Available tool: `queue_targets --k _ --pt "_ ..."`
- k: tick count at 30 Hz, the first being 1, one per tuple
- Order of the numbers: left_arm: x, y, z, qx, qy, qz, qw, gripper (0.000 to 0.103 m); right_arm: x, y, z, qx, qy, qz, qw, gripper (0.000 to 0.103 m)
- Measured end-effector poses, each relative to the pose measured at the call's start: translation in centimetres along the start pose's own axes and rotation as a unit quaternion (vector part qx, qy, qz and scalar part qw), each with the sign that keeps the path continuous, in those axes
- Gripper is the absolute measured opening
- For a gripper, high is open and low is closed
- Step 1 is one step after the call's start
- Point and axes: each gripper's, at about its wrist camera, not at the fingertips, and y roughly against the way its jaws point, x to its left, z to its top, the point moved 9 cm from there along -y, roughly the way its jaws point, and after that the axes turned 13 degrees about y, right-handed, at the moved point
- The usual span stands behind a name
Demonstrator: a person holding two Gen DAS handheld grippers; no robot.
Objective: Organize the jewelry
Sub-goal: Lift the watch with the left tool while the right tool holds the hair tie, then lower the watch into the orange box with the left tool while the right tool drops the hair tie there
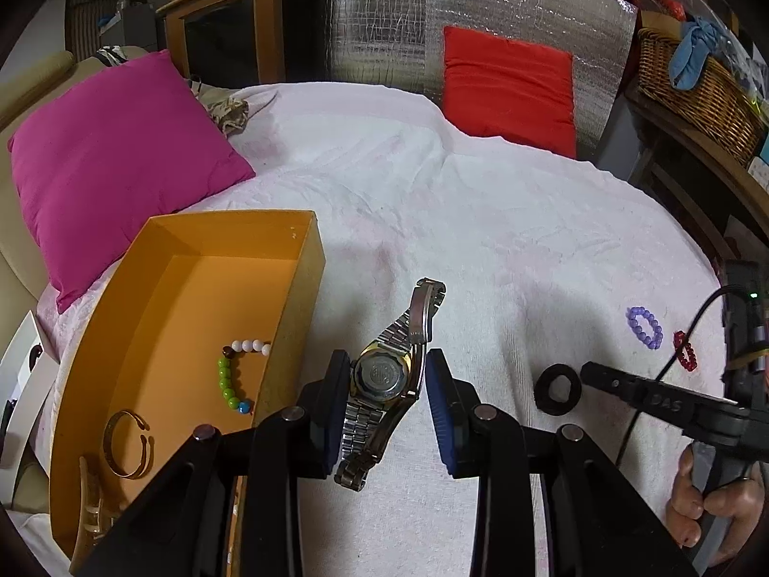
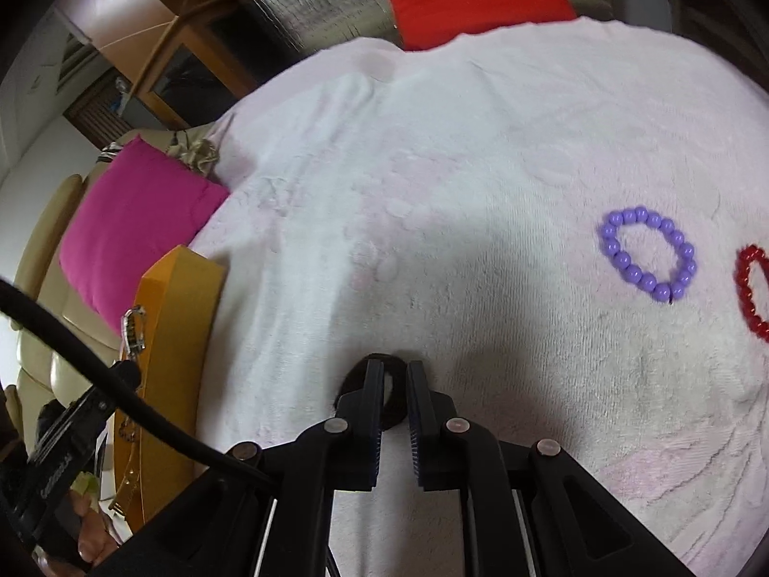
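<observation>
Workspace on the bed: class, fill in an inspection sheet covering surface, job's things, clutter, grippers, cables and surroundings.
Surface: white blanket, wrinkled.
Job's things: orange box holds bead bracelet and gold bangle; purple bracelet, red bracelet and black ring lie on the blanket.
Clutter: nothing seen.
Grippers: left gripper grips watch; right gripper nearly shut at the black ring.
Cables: black cable.
Surroundings: pink pillow, red pillow, wicker basket.

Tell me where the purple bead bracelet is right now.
The purple bead bracelet lies flat on the white blanket, right of centre in the right wrist view, just left of the red bead bracelet.
</observation>
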Motion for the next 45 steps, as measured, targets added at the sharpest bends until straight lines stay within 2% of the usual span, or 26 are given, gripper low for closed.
queue_targets --k 4,6,10,12,15,23,29,33,38,42,45 --pt "-0.2 -0.1 0.0 -0.001 -0.004 0.003 1.0000 0.033 -0.3 -1.6 -0.4 0.023 0.006 -0.016 1.000 0.012" --pt "-0.1 -0.2 -0.1 0.001 -0.005 0.003 1.0000 0.033 -0.3 -2.3 -0.5 0.029 0.012 -0.022 0.999 0.017" --pt "-0.2 -0.3 -0.1 0.001 -0.005 0.003 1.0000 0.033 0.1 -2.4 -0.5 0.024 0.032 -0.036 0.999 0.017" --pt "-0.2 -0.2 0.0 -0.002 -0.005 0.003 1.0000 0.033 0.3 -2.3 -0.7 0.022 0.049 -0.048 0.997 0.012" --pt "-0.2 0.2 0.2 -0.009 -0.003 0.001 0.9999 0.033 0.7 -1.7 -0.6 0.010 0.075 -0.069 0.995 0.010" --pt "1.6 2.8 2.5 -0.057 0.023 -0.008 0.9981 0.033 3.5 2.1 1.1 -0.061 0.090 -0.023 0.994 0.010" --pt "6.9 4.1 4.8 -0.090 0.066 0.031 0.9932 0.033 7.2 4.1 2.7 -0.098 0.116 0.002 0.988 0.010" --pt "11.4 3.0 5.0 -0.073 0.104 0.068 0.9895 0.033 10.9 4.0 4.1 -0.103 0.140 0.018 0.985 0.010" --pt "17.0 0.7 4.3 -0.026 0.159 0.115 0.9802 0.033 16.5 1.2 5.5 -0.085 0.169 0.042 0.981 0.011" --pt "19.9 -0.8 3.4 0.004 0.184 0.143 0.9725 0.033 21.7 -1.8 6.0 -0.069 0.195 0.061 0.977 0.011" --pt "21.2 -2.4 2.5 0.032 0.195 0.159 0.9673 0.033 24.7 -4.3 6.6 -0.055 0.214 0.057 0.974 0.011"
